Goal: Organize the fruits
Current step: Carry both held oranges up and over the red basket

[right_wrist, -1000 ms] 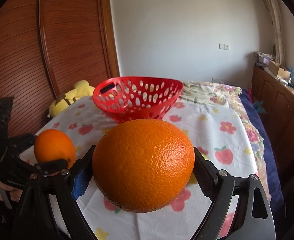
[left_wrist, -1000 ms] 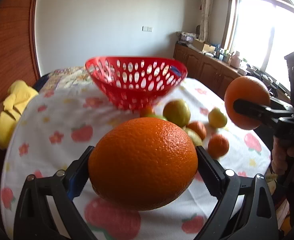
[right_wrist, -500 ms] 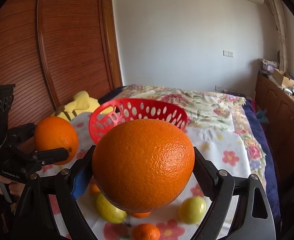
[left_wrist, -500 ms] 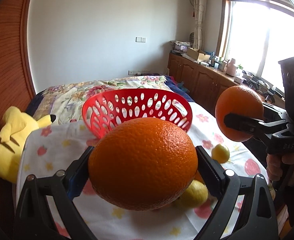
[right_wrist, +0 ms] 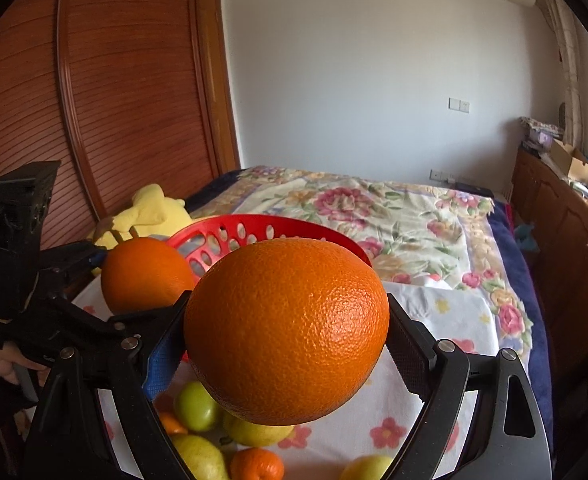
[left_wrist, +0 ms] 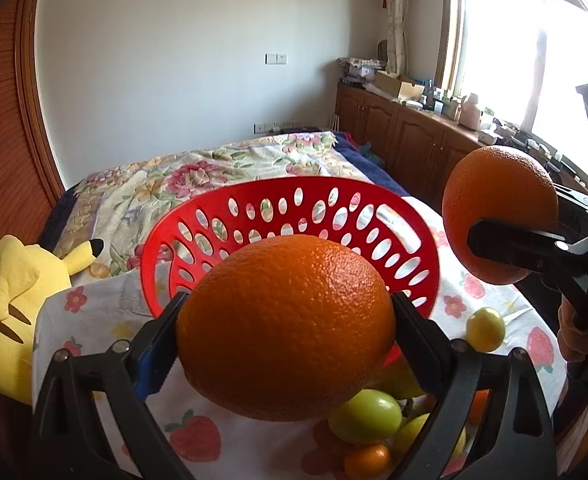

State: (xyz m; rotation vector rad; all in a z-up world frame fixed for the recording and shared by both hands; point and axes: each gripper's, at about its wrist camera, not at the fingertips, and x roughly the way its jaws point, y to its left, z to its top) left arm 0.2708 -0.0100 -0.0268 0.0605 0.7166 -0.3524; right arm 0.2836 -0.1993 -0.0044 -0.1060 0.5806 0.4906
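Note:
My left gripper [left_wrist: 286, 320] is shut on a large orange [left_wrist: 286, 326] and holds it in the air just in front of the red perforated basket [left_wrist: 294, 208]. My right gripper [right_wrist: 286, 332] is shut on a second large orange [right_wrist: 286, 328], also raised, at the basket's [right_wrist: 254, 226] near right side. Each gripper shows in the other view: the right one with its orange [left_wrist: 499, 214], the left one with its orange [right_wrist: 146, 274]. Loose green, yellow and small orange fruits [left_wrist: 363, 416] [right_wrist: 198, 406] lie on the cloth below.
The fruit-print tablecloth [left_wrist: 94, 320] covers a table against a bed with a floral quilt [left_wrist: 182, 176]. A yellow plush toy [left_wrist: 18, 292] lies at the left. Wooden cabinets [left_wrist: 413, 140] run along the right wall under the window.
Both grippers have risen and moved forward with their oranges toward the basket. The loose fruits now lie lower in both views, and the two grippers are closer together.

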